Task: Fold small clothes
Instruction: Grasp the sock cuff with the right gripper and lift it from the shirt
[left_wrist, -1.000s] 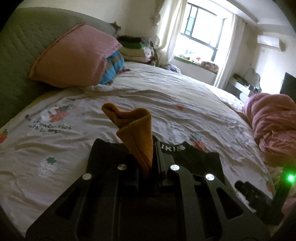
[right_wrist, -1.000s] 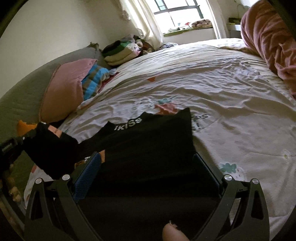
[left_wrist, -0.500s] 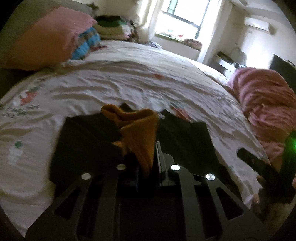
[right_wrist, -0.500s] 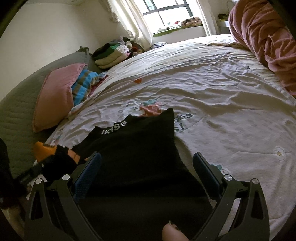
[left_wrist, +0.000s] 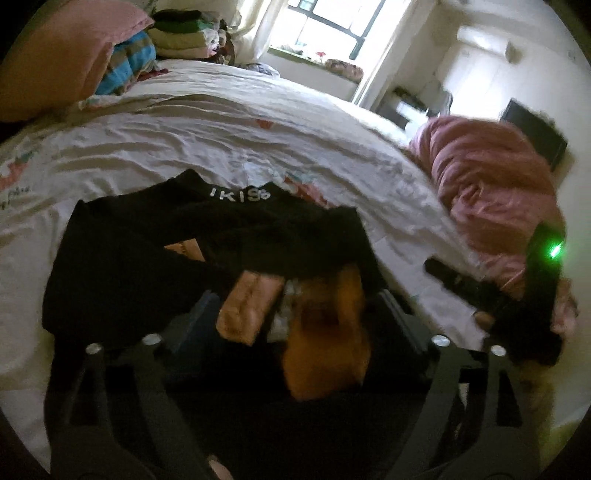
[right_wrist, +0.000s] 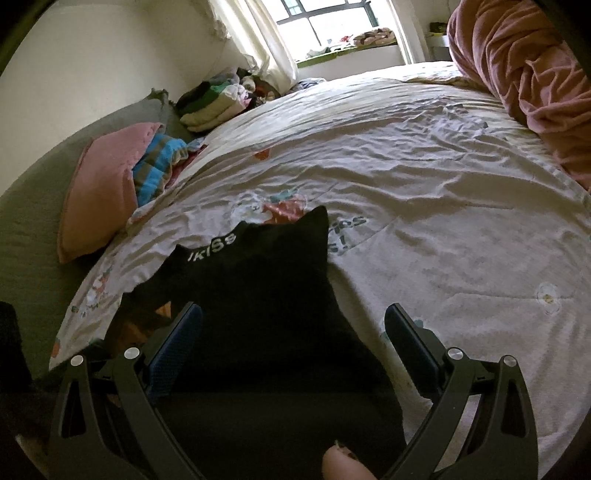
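A small black garment (left_wrist: 221, 236) with white "IKISS" lettering and orange cuffs lies on the white printed bed sheet (left_wrist: 184, 129). In the left wrist view its orange cuff (left_wrist: 328, 332) lies loose between the spread fingers of my left gripper (left_wrist: 295, 306), with a pinkish fold (left_wrist: 247, 306) beside it. My right gripper (right_wrist: 293, 332) is open and hovers over the garment's near right part (right_wrist: 266, 295). The right gripper also shows in the left wrist view (left_wrist: 480, 295), at the right.
A pink pillow (right_wrist: 103, 184) and a striped blue cloth (right_wrist: 159, 162) lie at the bed's left. Folded clothes (right_wrist: 210, 103) are stacked at the far corner. A bunched pink blanket (right_wrist: 535, 74) lies at the right. A window is beyond the bed.
My left gripper has opened and let go of the orange cuff, which now lies on the garment. The left gripper has swung right and down over it. The right gripper has barely moved.
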